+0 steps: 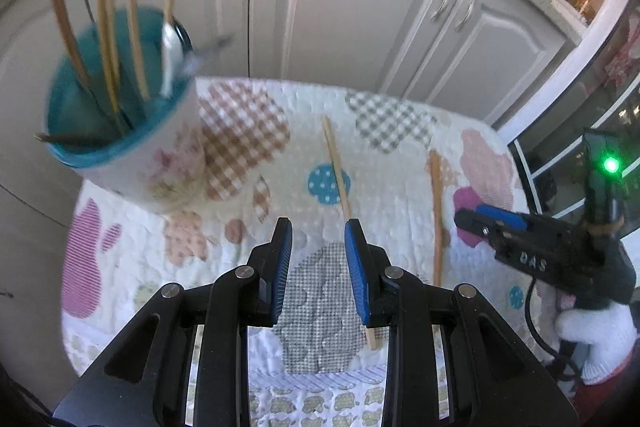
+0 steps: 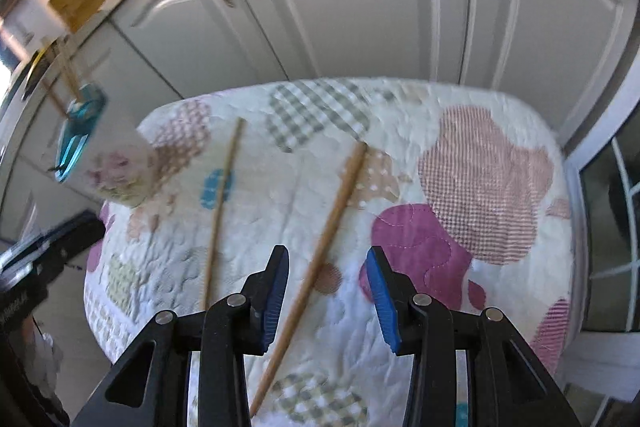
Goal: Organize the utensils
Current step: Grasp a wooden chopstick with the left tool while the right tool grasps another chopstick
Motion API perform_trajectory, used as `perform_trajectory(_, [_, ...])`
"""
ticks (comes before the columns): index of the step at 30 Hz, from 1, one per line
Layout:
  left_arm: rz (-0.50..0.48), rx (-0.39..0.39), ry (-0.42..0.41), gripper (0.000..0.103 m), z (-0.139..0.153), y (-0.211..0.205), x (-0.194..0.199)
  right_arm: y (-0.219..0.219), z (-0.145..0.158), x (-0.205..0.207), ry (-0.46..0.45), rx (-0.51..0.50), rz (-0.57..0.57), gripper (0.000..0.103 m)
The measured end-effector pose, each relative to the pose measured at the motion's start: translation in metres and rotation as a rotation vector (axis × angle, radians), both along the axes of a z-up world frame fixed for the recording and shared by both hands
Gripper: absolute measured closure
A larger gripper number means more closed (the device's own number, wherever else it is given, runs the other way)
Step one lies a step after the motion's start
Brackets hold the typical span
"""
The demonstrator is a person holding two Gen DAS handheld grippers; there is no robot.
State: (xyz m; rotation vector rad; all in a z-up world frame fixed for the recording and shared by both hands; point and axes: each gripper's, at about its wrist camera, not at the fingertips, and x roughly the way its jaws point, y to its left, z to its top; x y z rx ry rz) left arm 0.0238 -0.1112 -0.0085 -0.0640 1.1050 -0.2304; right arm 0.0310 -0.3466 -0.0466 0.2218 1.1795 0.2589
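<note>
The left tool [image 1: 318, 231] points steeply down at the quilt-covered counter [image 1: 400, 147] with its blue pads apart and nothing between them. A pale chopstick [image 1: 338, 171] runs away from it just ahead of its right pad and partly passes behind that pad. The right tool [image 2: 327, 259] is likewise spread and empty. A darker chopstick [image 2: 332, 219] lies on the quilt below the gap between its pads, slanting from near its left pad toward the far edge, not yet touched as far as can be seen.

The cup [image 1: 132, 131], teal inside and flowered outside, stands ahead and to the left of the left tool, near the counter's edge. It already carries several chopsticks, a spoon [image 1: 172, 55] and at least one dark-handled piece, so most of the sorting looks done. The two loose chopsticks appear to be what is left, one under each tool.

The cup and its contents are smeared by motion blur, so an exact count of sticks is not possible, and the dark pieces inside cannot be identified. In the right wrist view the cup is squeezed to the left rim and barely readable. The near ends of both loose chopsticks are hidden behind the tools, and the counter's near edge is cut off.
</note>
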Motion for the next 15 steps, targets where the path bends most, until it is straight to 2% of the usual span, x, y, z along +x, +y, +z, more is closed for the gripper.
perform_trajectory(7, [-0.003, 0.004, 0.062, 0.077, -0.029, -0.017, 0.029, 0.002, -0.024, 0.049, 0.036, 0.014, -0.013, 0.075])
perform_trajectory(9, [-0.004, 0.015, 0.069, 0.077, -0.035, -0.021, 0.037, 0.004, -0.027, 0.063, 0.027, 0.006, -0.005, 0.083])
perform_trajectory(12, [-0.004, 0.032, 0.078, 0.077, -0.044, -0.031, 0.054, 0.008, -0.023, 0.075, 0.017, -0.022, 0.037, 0.09])
perform_trajectory(15, [0.006, 0.061, 0.068, 0.077, -0.051, -0.04, 0.071, 0.009, -0.019, 0.073, 0.038, -0.009, 0.104, 0.09])
